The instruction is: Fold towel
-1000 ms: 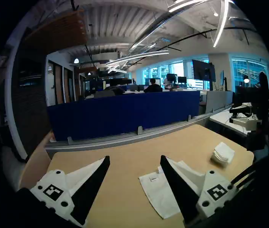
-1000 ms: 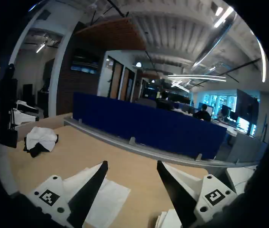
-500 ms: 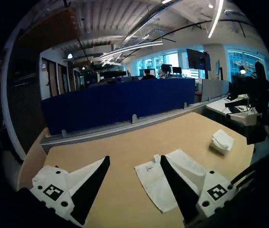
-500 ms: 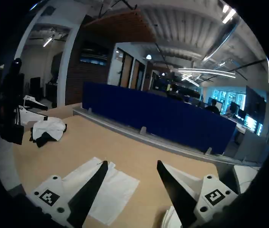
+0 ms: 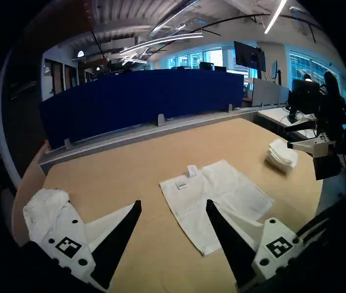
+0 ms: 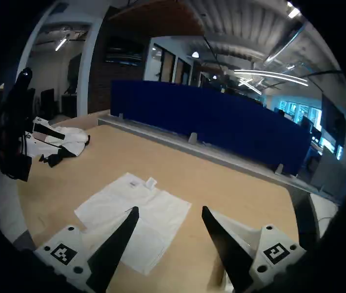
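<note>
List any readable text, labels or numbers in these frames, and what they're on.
No readable text anywhere.
Tags on the towel: too small to read.
Square markers on the left tool and right tool: black-and-white patterns, no letters.

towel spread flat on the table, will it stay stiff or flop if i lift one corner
Probably floppy: the towel lies thin and flat on the table with soft creases, so a lifted corner would likely drape. It looks light for its area. Pushed, it would probably bunch rather than slide whole.
</note>
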Demonstrator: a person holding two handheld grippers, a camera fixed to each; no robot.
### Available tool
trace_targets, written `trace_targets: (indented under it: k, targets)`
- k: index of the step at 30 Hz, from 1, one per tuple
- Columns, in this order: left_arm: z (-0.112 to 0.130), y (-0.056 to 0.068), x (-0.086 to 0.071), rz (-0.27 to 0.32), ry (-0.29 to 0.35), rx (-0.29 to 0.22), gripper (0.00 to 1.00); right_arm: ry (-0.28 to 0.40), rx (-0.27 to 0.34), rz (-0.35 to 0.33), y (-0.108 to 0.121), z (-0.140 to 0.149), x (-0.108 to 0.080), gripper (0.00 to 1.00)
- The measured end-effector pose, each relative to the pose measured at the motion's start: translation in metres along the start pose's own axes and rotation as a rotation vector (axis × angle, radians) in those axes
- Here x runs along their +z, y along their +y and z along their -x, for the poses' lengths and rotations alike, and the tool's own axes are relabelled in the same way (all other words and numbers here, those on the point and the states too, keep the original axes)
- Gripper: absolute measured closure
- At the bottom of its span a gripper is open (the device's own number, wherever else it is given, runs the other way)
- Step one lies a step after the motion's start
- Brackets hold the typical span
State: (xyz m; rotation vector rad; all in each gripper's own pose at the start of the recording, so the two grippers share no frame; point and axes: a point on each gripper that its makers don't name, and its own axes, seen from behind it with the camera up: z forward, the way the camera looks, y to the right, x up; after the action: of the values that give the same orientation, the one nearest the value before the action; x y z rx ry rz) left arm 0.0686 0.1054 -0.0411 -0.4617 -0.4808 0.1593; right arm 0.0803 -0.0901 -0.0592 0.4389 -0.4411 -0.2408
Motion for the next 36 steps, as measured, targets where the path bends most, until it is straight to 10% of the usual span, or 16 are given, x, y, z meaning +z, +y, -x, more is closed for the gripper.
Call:
trace_targets:
  k: [36]
  targets:
    - [0.171,0.063,0.055,0.164,-0.326,0.062,0.01,-0.321,-0.001,-0.102,-0.042,0.188,0.036,0.01]
